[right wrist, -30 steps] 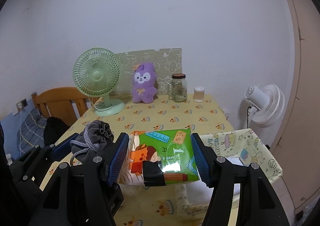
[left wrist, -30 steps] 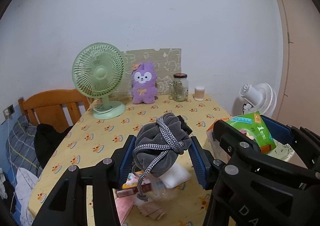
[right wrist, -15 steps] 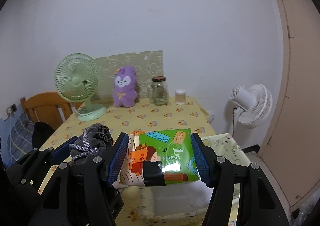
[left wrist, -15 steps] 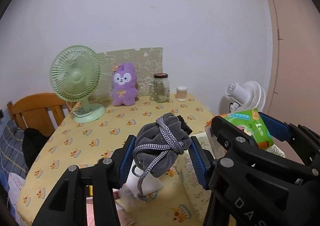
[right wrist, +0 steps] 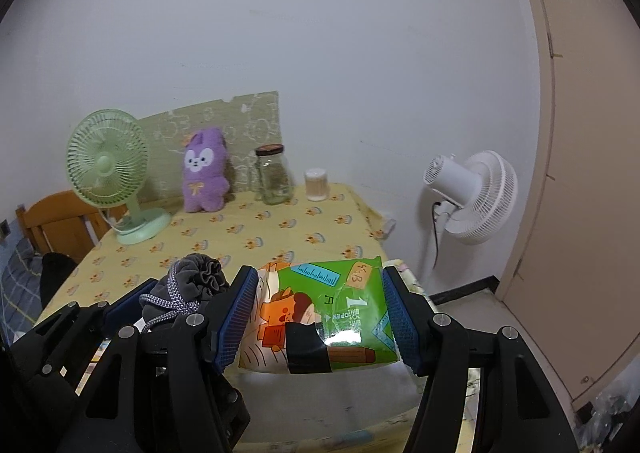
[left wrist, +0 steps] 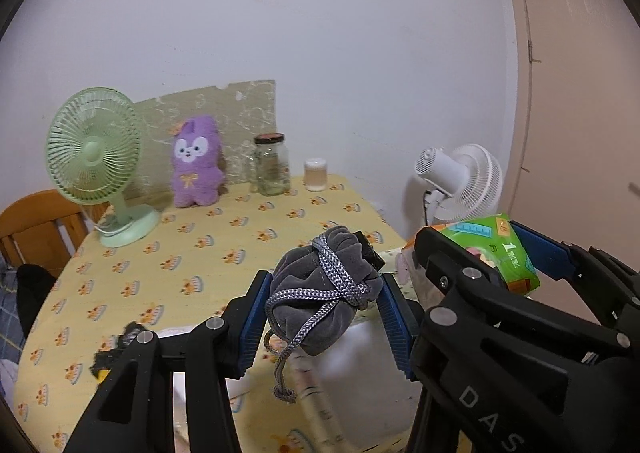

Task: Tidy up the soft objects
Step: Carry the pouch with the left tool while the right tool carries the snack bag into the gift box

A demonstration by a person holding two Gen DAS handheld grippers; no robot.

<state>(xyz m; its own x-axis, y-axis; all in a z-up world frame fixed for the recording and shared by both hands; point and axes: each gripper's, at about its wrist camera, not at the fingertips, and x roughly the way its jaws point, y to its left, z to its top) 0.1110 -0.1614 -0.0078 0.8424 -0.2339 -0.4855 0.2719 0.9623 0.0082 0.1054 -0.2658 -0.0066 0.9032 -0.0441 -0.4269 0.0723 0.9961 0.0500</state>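
The left claw point(left wrist: 324, 317) is clenched on a grey velvet drawstring pouch point(left wrist: 320, 293); the right claw point(right wrist: 320, 317) grips a green printed soft packet point(right wrist: 324, 317), its long axis spanning pad to pad. Both hang above a pale fabric bin point(right wrist: 328, 401) at the near right of the yellow patterned surface point(left wrist: 200, 253), directly below. The bin's interior is blurred and largely hidden; the right claw looks more centred over it.

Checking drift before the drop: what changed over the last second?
Both hand-held grippers swung right, now over the white-lined fabric bin. Unchanged: left hand-held gripper clamps the grey velvet drawstring pouch; right hand-held gripper clamps the green printed soft pack. Nothing released.
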